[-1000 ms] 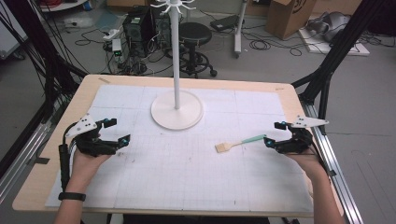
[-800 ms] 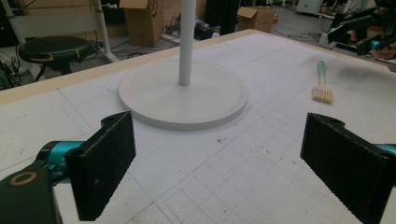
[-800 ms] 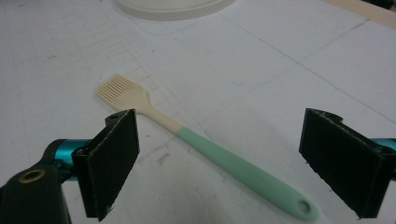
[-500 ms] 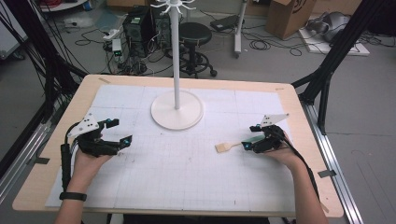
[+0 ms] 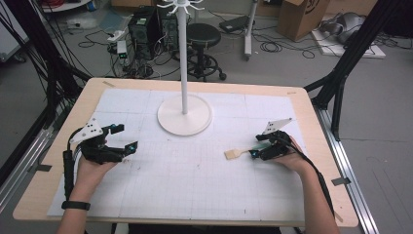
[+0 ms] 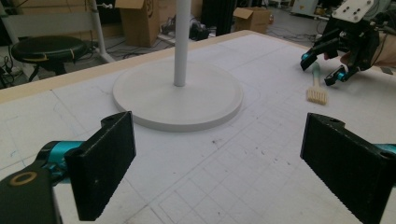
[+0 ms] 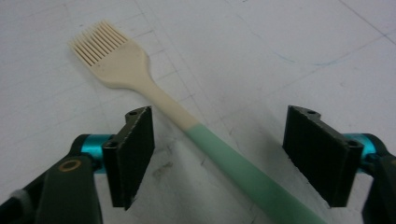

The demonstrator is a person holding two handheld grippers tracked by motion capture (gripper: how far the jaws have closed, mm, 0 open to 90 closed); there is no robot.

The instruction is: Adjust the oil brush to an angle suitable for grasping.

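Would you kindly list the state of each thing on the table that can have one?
Brush: flat on the mat, handle between the right gripper's jaws, not yet pinched.
Right gripper: open; jaws have just been closing around the brush handle.
Left gripper: open wide, nothing between its jaws.
Stand: upright on its round base, untouched.

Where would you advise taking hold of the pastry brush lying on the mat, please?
Grip the brush on its green handle, from above, jaws either side. It lies flat, and the handle is straight and slim, while the bristles look soft.
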